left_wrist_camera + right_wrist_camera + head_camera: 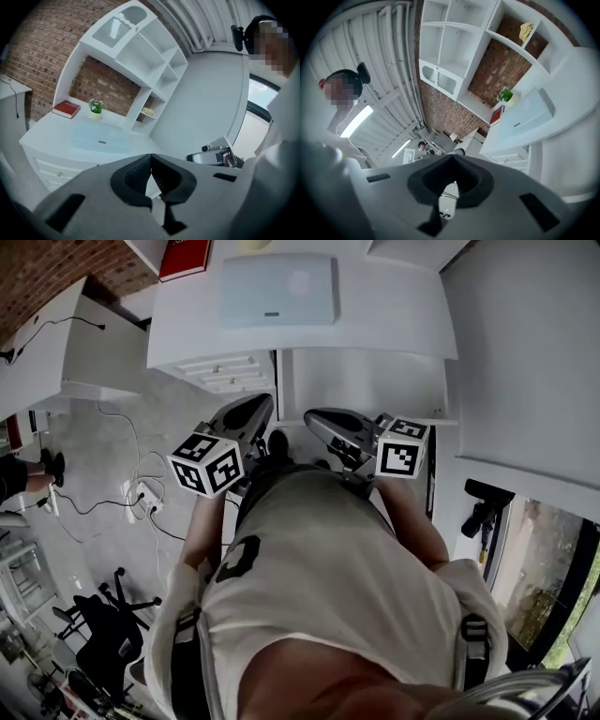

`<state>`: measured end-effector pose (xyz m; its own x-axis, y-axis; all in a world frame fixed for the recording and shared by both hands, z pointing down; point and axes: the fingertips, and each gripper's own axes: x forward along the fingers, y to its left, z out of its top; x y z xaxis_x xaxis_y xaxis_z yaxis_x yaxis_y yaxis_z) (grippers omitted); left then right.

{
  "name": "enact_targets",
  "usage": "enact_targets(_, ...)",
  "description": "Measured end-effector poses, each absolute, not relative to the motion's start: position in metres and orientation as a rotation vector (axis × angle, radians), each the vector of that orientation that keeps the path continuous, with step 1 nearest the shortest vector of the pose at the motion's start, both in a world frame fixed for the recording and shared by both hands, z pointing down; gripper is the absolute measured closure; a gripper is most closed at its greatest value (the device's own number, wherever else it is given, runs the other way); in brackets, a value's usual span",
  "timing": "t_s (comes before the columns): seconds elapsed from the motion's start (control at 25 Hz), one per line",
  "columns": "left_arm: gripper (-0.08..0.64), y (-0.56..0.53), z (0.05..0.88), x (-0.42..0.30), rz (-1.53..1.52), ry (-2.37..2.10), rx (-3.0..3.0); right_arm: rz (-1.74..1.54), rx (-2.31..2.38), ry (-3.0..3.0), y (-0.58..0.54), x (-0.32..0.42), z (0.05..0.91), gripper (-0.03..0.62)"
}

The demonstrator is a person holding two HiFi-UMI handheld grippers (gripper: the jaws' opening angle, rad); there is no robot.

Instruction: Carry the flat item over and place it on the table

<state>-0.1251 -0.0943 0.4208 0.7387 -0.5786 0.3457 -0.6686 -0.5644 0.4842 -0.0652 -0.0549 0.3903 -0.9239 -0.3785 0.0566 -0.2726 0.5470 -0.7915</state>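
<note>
Evidently just reaching: left gripper [151, 161] and right gripper [452, 161], clenched empty, must open to take the flat item [278, 289].

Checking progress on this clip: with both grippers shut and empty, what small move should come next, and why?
Probably reach both forward toward the pale flat item and open the jaws: it lies untouched on the white desk, while the left gripper and right gripper are shut on nothing.
</note>
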Motion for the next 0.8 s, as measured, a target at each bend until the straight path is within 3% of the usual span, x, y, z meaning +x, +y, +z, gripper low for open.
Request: enact_targets(0.8,0.54,-0.027,0.429,-0.164,0.322,-1.197,2.227,-1.488,-0.252,2.718,0.014,-0.059,0.402,0.581)
